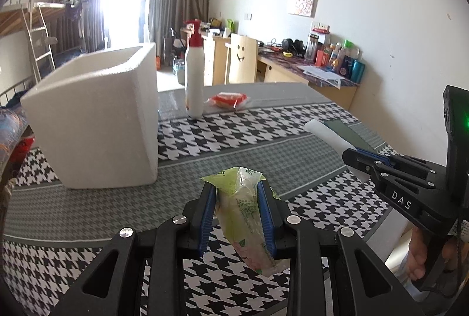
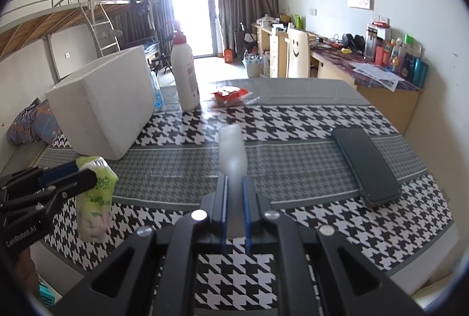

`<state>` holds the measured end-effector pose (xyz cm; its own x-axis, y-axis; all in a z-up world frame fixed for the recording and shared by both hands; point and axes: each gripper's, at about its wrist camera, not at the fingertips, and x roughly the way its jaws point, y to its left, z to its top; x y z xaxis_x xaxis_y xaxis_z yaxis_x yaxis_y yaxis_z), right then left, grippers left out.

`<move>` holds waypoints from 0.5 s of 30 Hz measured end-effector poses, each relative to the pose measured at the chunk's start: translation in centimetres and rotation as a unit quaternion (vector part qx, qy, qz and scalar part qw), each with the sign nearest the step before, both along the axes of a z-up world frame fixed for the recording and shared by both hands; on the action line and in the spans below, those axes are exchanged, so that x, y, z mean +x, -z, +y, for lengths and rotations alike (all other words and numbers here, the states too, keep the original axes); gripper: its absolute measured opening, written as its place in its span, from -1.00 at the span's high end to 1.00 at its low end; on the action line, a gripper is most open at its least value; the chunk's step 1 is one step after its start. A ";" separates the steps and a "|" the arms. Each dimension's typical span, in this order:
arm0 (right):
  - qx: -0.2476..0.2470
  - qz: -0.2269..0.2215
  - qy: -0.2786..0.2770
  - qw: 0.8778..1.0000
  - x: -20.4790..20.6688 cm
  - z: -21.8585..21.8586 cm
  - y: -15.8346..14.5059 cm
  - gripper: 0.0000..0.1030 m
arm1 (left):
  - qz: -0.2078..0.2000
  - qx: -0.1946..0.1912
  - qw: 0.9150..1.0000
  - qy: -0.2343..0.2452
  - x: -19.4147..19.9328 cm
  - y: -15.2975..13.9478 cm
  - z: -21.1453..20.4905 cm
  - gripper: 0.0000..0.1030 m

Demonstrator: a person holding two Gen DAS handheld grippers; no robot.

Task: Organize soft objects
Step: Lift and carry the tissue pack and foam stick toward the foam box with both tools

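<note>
My left gripper point(image 1: 236, 193) is shut on a green tissue pack point(image 1: 243, 213) and holds it above the houndstooth tablecloth, in front of the white foam box point(image 1: 96, 122). The pack also shows in the right wrist view point(image 2: 95, 198), with the left gripper point(image 2: 88, 178) around it. My right gripper point(image 2: 234, 187) is shut on a white foam piece point(image 2: 233, 151) that sticks out forward. That gripper point(image 1: 356, 159) and the foam piece point(image 1: 325, 134) show at the right of the left wrist view. A red soft packet point(image 1: 230, 99) lies farther back on the table.
A white bottle with a red pump point(image 1: 195, 75) stands beside the foam box point(image 2: 102, 108). A dark phone point(image 2: 366, 166) lies at the table's right. The red packet point(image 2: 230, 95) lies near the bottle point(image 2: 184, 72). A desk with clutter point(image 2: 381, 66) stands beyond.
</note>
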<state>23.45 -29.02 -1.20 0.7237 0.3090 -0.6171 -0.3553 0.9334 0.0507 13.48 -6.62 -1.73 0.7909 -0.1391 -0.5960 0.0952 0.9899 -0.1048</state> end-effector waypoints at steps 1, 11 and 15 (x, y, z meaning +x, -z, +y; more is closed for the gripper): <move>0.000 -0.003 -0.001 1.000 -0.1 0.0 -0.2 0.77 | -0.003 0.002 1.000 0.000 0.0 -0.3 0.0 0.40; 0.009 -0.028 -0.010 1.000 -0.8 0.8 -2.2 0.77 | -0.032 0.012 0.999 -0.008 -0.3 -2.0 0.5 0.40; 0.009 -0.034 -0.015 0.999 -0.6 1.1 -2.7 0.77 | -0.042 0.019 0.999 -0.013 -0.3 -2.7 0.7 0.40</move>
<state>22.82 -27.89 1.48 0.7545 0.3418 -0.5602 -0.3857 0.9216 0.0429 13.20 -5.90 1.00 0.8416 -0.0971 -0.5312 0.0768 0.9952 -0.0602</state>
